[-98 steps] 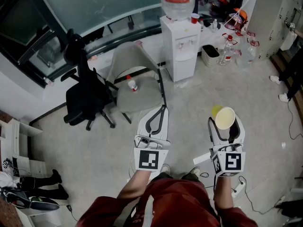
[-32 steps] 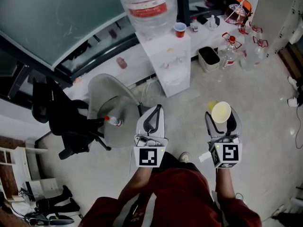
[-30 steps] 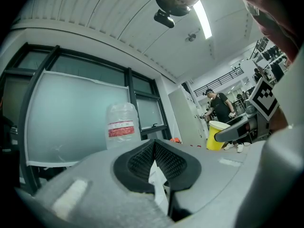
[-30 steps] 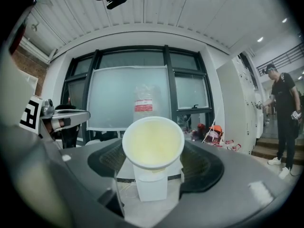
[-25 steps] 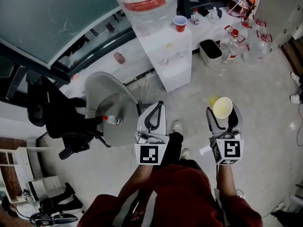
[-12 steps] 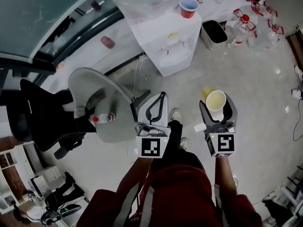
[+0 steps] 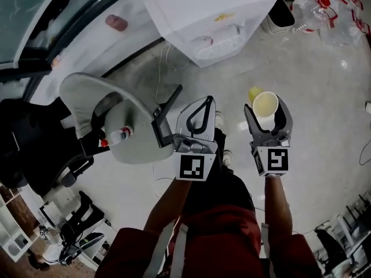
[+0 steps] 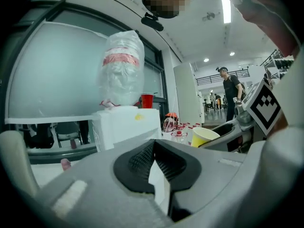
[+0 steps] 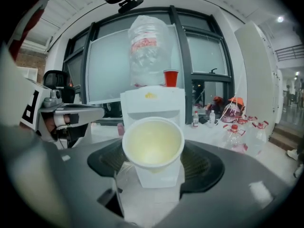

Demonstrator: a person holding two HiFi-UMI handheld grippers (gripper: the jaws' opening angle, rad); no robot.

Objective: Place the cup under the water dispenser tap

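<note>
The right hand-held gripper (image 7: pixel 266 112) clamps a yellow paper cup (image 7: pixel 265 103) between its jaws. The white water dispenser (image 7: pixel 211 16) stands at 11 o'clock from the cup, well apart. At the cup's 9 o'clock, the left hand-held gripper (image 7: pixel 204 101) is closed and empty.

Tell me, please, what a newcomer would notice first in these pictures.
The yellow cup, gripped in the right hand-held gripper, fills that gripper's view. Straight ahead stands the white dispenser with its big bottle and a red cup on top. The left hand-held gripper is shut, empty.
</note>
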